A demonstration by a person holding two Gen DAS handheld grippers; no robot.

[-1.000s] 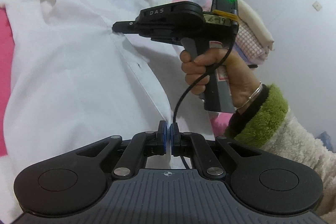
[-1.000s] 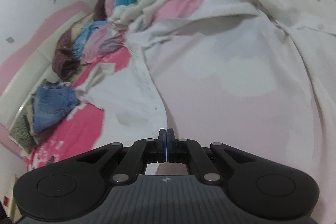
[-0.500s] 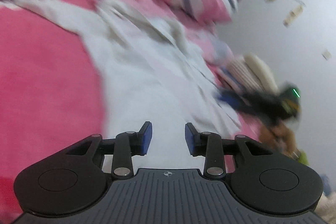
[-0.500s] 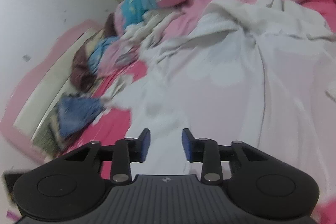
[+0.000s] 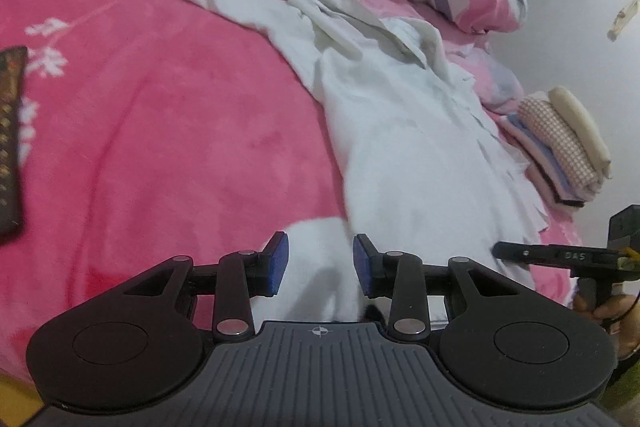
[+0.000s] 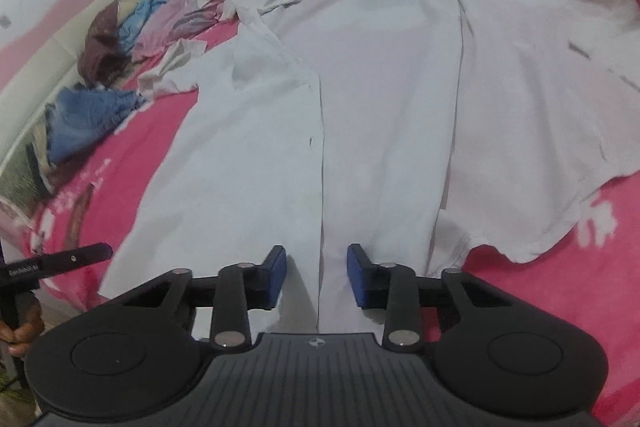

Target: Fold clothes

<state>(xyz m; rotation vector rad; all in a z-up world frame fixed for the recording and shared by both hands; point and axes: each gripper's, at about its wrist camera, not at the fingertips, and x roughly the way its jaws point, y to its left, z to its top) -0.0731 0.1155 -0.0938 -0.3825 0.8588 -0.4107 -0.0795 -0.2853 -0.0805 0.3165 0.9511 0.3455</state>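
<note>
Pink bed (image 5: 168,131), white shirt (image 6: 380,107) spread

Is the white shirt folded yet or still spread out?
Spread out: the white shirt lies flat across the pink blanket, unfolded.

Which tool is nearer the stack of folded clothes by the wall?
Right. The right tool shows at the left view's right edge, just below the folded stack. The left tool sits over the white shirt's hem, with the shirt between it and the stack.
</note>
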